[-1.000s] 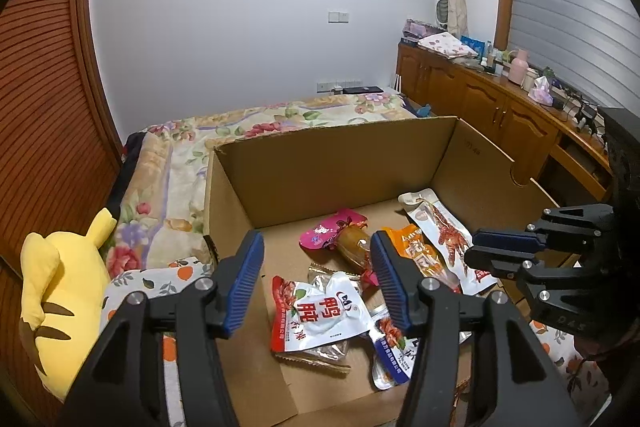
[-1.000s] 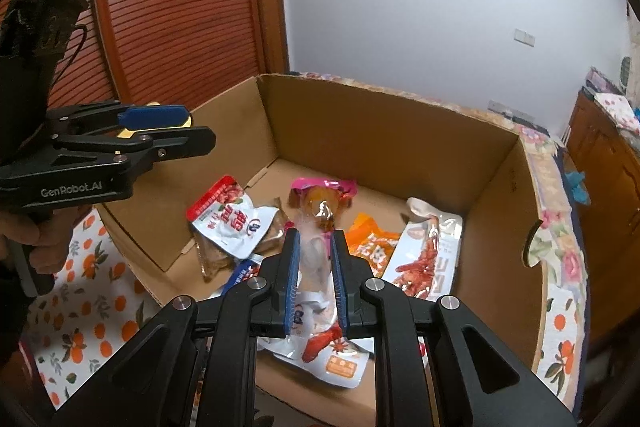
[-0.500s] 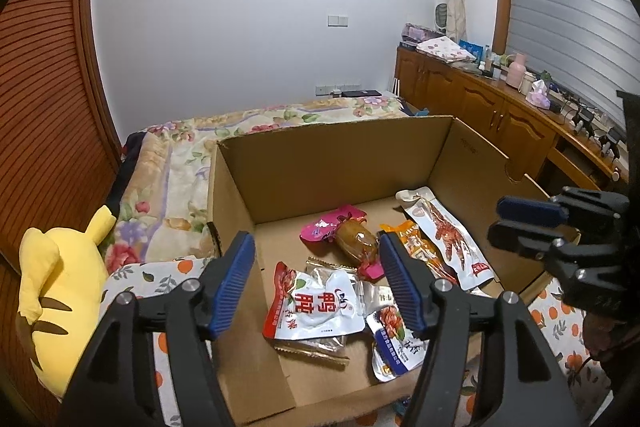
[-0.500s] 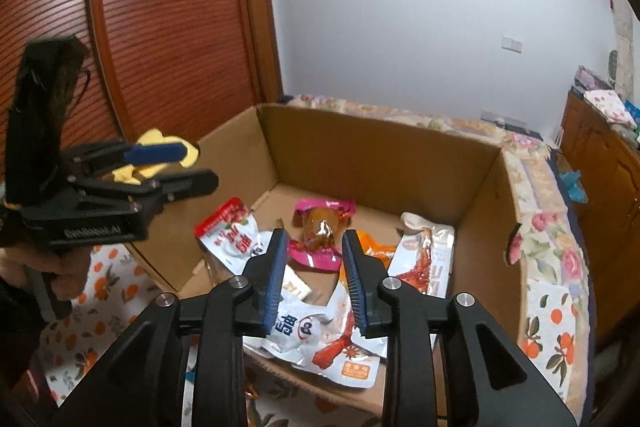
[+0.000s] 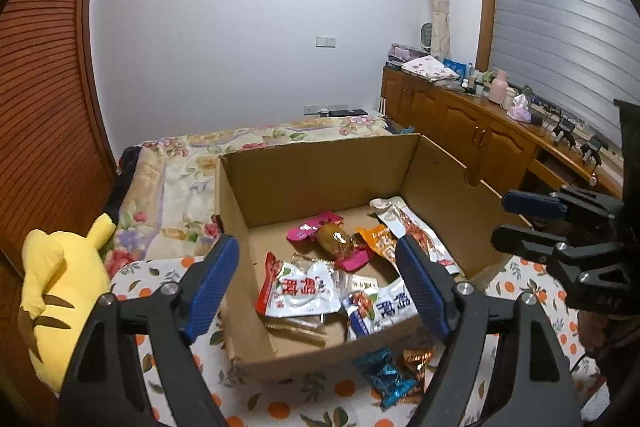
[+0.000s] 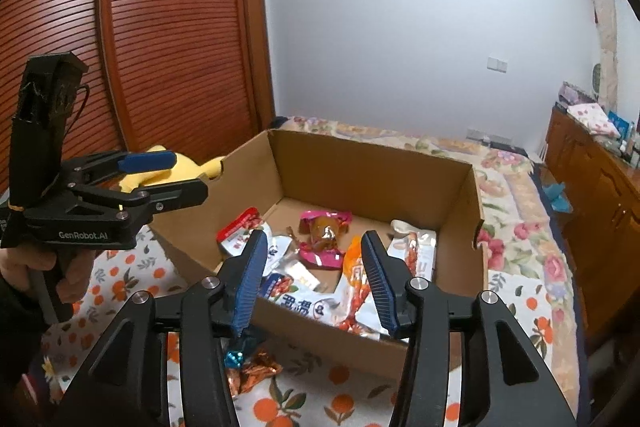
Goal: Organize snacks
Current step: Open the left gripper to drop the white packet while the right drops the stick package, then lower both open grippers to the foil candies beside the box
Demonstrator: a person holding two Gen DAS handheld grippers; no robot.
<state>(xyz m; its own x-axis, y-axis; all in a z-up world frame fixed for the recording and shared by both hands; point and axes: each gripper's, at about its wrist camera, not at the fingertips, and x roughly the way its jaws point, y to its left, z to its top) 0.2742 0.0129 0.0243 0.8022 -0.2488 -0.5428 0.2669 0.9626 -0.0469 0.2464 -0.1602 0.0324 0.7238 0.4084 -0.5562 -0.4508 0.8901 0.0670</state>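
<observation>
An open cardboard box [image 5: 320,163] [image 6: 372,163] stands on an orange-print cloth and holds several snack packets: a red-and-white pouch [image 5: 298,287] [image 6: 240,233], a pink-wrapped brown snack [image 5: 334,239] [image 6: 324,233], an orange packet [image 5: 378,237] and a long red-and-white packet [image 5: 420,235] [image 6: 420,251]. A blue candy [image 5: 384,377] [image 6: 234,359] and an orange candy [image 5: 416,359] [image 6: 258,367] lie on the cloth in front of the box. My left gripper [image 5: 320,285] is open and empty above the box's near side. My right gripper [image 6: 314,283] is open and empty over the near edge.
A yellow plush toy [image 5: 60,287] lies left of the box. A flower-print bed [image 5: 248,143] lies behind it. Wooden cabinets [image 5: 480,139] with bottles line the right wall. A ribbed wooden door [image 6: 160,27] stands at the left.
My right gripper has opened, letting go of the clear snack packet into the box, and pulled back. My left gripper has opened wider and drawn back, so the two candies show.
</observation>
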